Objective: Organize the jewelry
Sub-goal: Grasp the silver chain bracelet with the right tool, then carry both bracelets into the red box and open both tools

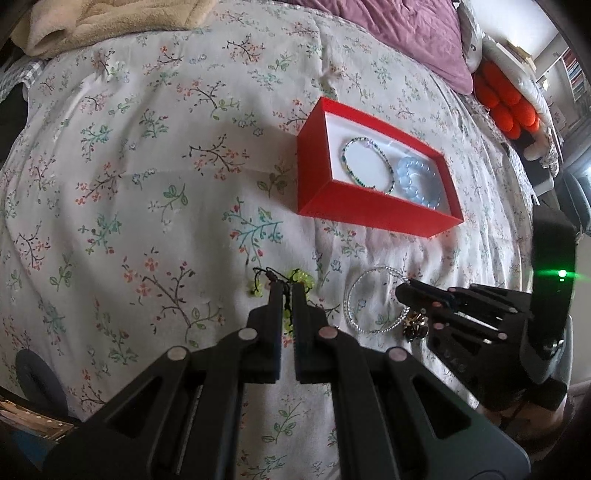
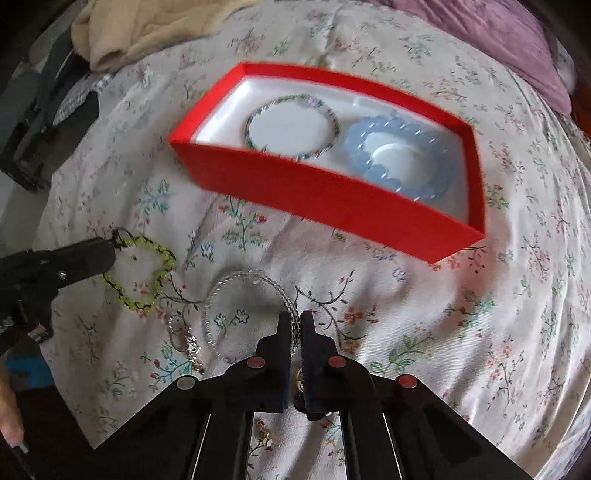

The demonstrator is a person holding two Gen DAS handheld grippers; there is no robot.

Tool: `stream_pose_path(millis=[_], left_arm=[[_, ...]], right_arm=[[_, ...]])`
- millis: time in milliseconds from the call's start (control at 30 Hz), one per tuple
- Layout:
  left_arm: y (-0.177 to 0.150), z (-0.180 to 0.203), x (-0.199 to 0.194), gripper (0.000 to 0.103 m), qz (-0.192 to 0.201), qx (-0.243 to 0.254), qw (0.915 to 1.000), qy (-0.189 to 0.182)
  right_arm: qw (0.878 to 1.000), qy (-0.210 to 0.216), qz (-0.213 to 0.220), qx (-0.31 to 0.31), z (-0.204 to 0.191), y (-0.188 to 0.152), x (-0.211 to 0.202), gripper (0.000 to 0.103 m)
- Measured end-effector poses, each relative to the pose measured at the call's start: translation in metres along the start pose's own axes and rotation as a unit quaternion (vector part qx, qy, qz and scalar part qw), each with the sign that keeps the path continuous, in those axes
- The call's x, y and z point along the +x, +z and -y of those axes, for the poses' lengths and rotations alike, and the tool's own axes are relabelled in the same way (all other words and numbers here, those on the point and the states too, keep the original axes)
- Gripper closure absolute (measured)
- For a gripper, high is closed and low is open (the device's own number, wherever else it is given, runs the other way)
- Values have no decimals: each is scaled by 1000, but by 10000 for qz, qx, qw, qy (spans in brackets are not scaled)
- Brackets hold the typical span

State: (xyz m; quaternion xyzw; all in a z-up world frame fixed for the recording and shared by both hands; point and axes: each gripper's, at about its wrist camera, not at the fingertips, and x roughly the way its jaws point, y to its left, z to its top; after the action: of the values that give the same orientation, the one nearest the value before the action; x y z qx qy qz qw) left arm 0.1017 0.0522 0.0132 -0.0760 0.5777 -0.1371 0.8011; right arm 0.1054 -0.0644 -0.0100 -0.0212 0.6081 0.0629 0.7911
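A red box (image 1: 369, 216) (image 2: 314, 199) lies on the floral bedspread. In it are a thin green-beaded bracelet (image 1: 343, 157) (image 2: 246, 129) and a pale blue bead bracelet (image 1: 404, 173) (image 2: 354, 147). My left gripper (image 1: 285, 286) (image 2: 110, 251) points down, shut on the cord of a yellow-green bead bracelet (image 1: 299, 277) (image 2: 162, 273) that lies on the bed. To its right, my right gripper (image 2: 293, 317) (image 1: 402, 291) is shut on the near right side of a clear bead bracelet (image 2: 251, 274) (image 1: 349, 295). Its fingers hide that part of the ring.
A small key-ring charm (image 2: 188, 339) and dark charm pieces (image 1: 415, 325) lie beside the clear bracelet; tiny earrings (image 2: 266, 437) sit under my right gripper. A beige blanket (image 1: 92, 26), a purple pillow (image 1: 406, 33) and orange cushions (image 1: 506, 107) edge the bed.
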Motion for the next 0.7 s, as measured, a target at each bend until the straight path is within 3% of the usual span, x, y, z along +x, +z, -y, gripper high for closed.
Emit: stream_pose_path(millis=[467,700], left_arm=[[4,7,-23,97,495,-18,9987,-116],[8,19,-35,97,778,27,9957,-503]], right_arm=[[9979,157,606,175,16,-17,-56,99],[9955,176,885,284,17,-16,-75,99]])
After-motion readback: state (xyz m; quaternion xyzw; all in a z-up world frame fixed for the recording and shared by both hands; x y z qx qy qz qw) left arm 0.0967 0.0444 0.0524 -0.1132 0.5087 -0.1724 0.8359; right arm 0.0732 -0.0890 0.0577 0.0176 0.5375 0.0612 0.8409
